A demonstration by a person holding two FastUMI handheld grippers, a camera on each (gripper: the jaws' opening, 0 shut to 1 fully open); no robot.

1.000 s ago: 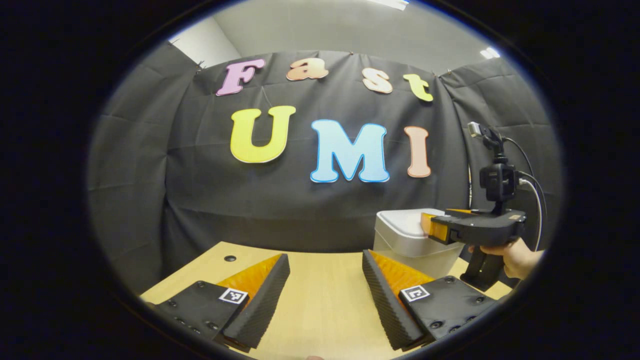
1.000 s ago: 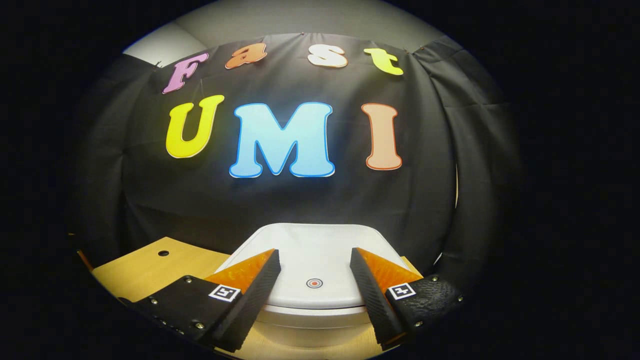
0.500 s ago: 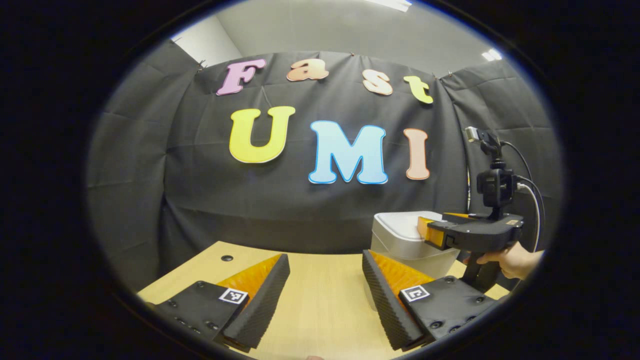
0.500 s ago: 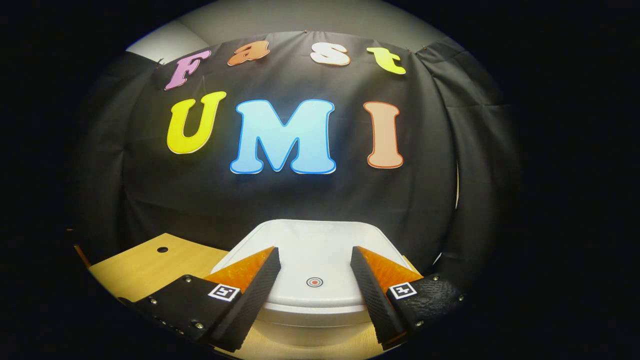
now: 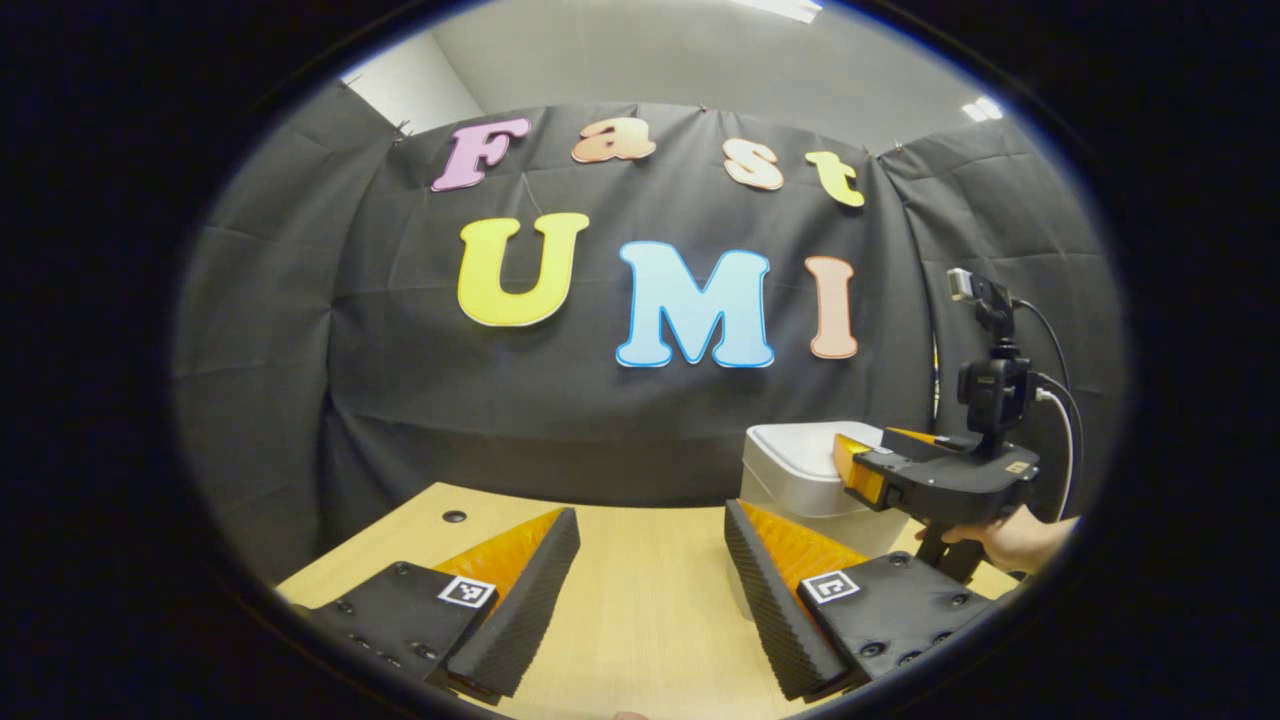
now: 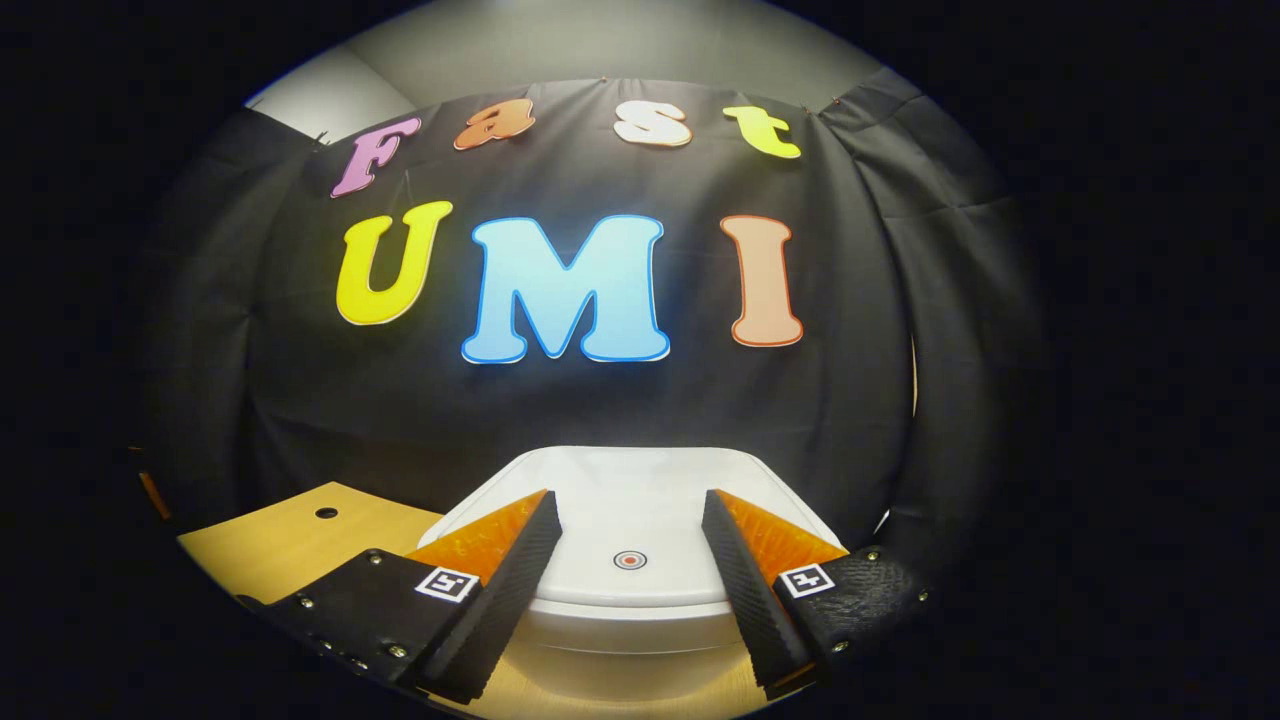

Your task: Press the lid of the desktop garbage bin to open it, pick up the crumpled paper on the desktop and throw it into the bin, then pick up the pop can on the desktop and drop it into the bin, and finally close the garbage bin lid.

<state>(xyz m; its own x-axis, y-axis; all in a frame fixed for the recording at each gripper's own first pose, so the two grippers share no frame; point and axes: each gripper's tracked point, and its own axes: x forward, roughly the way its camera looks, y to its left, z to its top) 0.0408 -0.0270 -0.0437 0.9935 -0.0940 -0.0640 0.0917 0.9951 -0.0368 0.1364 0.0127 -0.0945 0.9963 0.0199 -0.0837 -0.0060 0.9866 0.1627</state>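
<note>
A white desktop garbage bin [image 6: 625, 610] stands at the back of the wooden desk, its lid [image 6: 630, 500] down and flat, with a small round mark [image 6: 629, 560] near the front edge. My right gripper [image 6: 628, 505] is open and sits low over the lid's front, one finger on each side of the mark. In the left gripper view the bin [image 5: 800, 480] is at the right, and the right gripper [image 5: 850, 462], held by a hand [image 5: 1010, 540], reaches over its lid. My left gripper [image 5: 650, 525] is open over bare desk with nothing between its fingers.
The light wooden desk [image 5: 640, 590] runs back to the black cloth wall and has a small round hole [image 5: 455, 517] near its far left corner. The bin stands close against the cloth wall.
The right gripper has dipped slightly towards the lid's front, the hand behind it sinking lower. The lid stays down and the left gripper has barely moved.
</note>
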